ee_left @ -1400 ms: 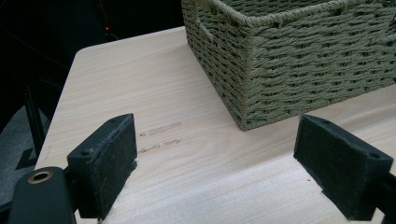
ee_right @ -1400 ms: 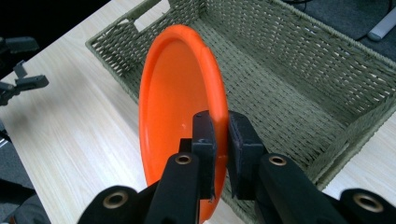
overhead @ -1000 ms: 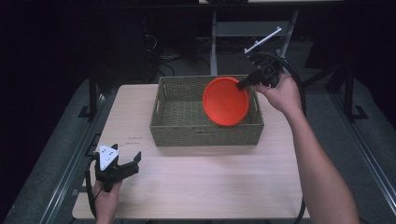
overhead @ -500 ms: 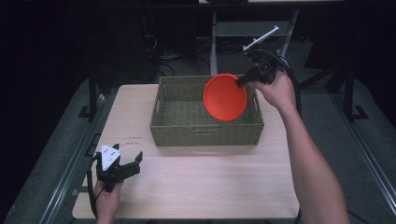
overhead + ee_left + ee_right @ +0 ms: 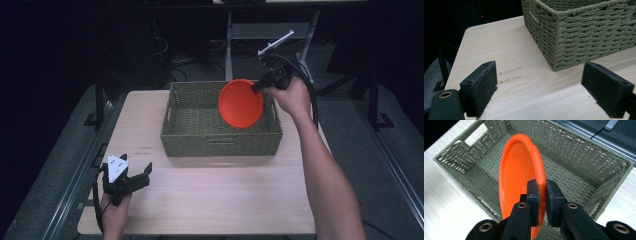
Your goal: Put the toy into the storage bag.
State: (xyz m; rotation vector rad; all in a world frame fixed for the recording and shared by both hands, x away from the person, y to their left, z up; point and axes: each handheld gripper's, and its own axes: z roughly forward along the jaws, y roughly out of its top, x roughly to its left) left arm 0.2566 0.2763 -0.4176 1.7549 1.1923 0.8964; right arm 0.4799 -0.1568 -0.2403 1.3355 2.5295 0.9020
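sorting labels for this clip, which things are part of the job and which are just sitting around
In the job: orange plate, pinched at its rim by the right gripper; woven basket beneath it.

Sitting around: left gripper, open, on the table; metal stand behind.

A lab or studio, kept dark. A lit wooden table (image 5: pixel 215 200) stands among metal stands (image 5: pixel 235 45) and floor cables (image 5: pixel 185 55).

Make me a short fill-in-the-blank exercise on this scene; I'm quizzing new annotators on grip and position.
1. The right gripper is shut on the rim of an orange ____.
2. That orange thing is held above a woven ____.
3. The left gripper sits with its jaws ____, holding nothing.
4. The left gripper rests over the wooden ____, near the front left corner.

Missing words: plate; basket; open; table
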